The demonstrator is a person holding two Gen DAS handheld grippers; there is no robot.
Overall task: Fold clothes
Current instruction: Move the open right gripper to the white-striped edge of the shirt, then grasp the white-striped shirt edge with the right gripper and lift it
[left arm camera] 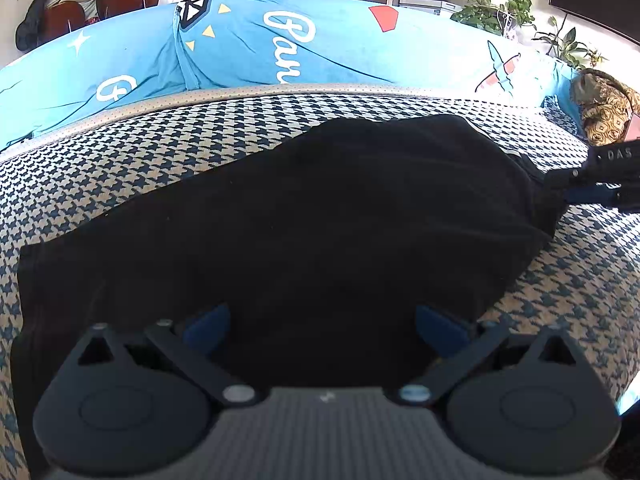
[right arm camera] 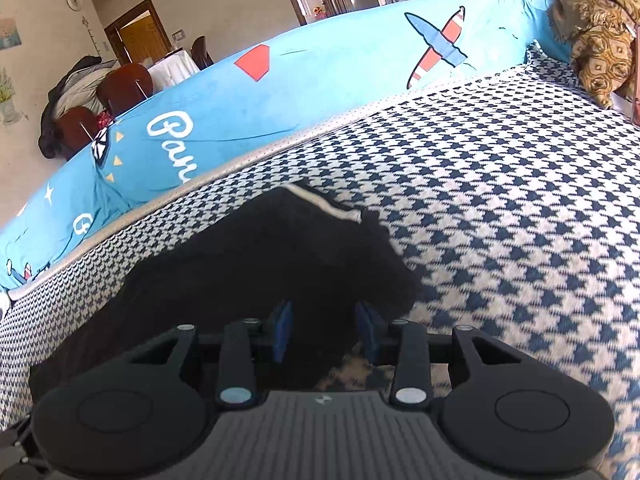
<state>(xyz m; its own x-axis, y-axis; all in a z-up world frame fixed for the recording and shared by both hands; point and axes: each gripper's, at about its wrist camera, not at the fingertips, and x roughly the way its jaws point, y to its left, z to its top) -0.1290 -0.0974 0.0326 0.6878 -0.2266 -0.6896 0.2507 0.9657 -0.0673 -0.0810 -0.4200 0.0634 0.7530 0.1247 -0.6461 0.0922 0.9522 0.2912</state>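
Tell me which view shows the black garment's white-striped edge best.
The right wrist view: on the black garment the white-striped edge lies sharp and unobstructed, ahead of the right gripper. The left wrist view shows only a faint sliver of it at the garment's far right.

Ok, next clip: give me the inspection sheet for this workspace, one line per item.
Surface: houndstooth sofa seat, blue and cream.
Job's things: one black garment lying flattish on the seat; a pale stripe at its far edge.
Clutter: brown patterned cushion at the seat's far end.
Grippers: left gripper wide open over the garment; right gripper at the garment's edge, pads apart, not seen pressing the cloth.
Cables: nothing seen.
Surroundings: light-blue printed cover on the backrest, potted plants, chairs with a coat, fridge behind.
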